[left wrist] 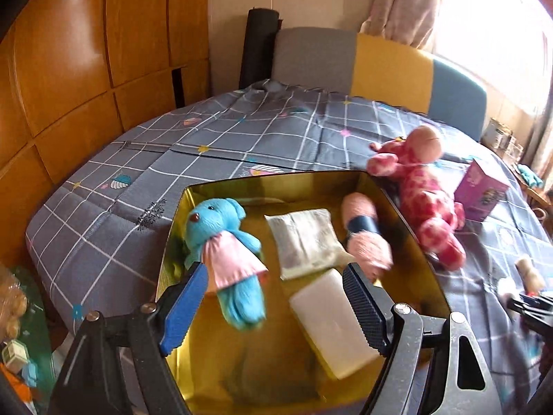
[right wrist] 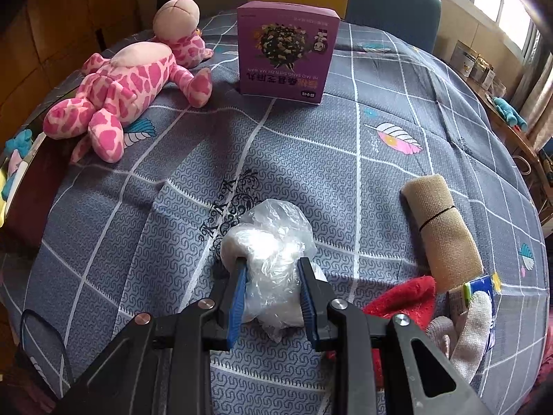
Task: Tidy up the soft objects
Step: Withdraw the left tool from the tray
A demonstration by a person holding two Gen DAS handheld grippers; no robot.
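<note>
A gold-lined box point(left wrist: 411, 221) sits on the bed. It holds a blue plush in a pink dress point(left wrist: 224, 242), a grey flat pouch point(left wrist: 304, 242), a white block point(left wrist: 331, 321) and a pink fluffy roll with a dark band point(left wrist: 363, 231). My left gripper point(left wrist: 273, 287) is open above the box, empty. A pink spotted giraffe plush point(left wrist: 425, 193) lies beside the box; it also shows in the right wrist view point(right wrist: 128, 79). My right gripper point(right wrist: 273, 269) is shut on a crumpled clear plastic bag point(right wrist: 273, 245) on the bedspread.
A purple carton point(right wrist: 287, 48) stands on the bed behind the bag. A tan rolled bandage point(right wrist: 442, 228), a red cloth point(right wrist: 408, 301) and a knit glove point(right wrist: 473, 332) lie at the right. A wooden wardrobe point(left wrist: 69, 69) stands left of the bed.
</note>
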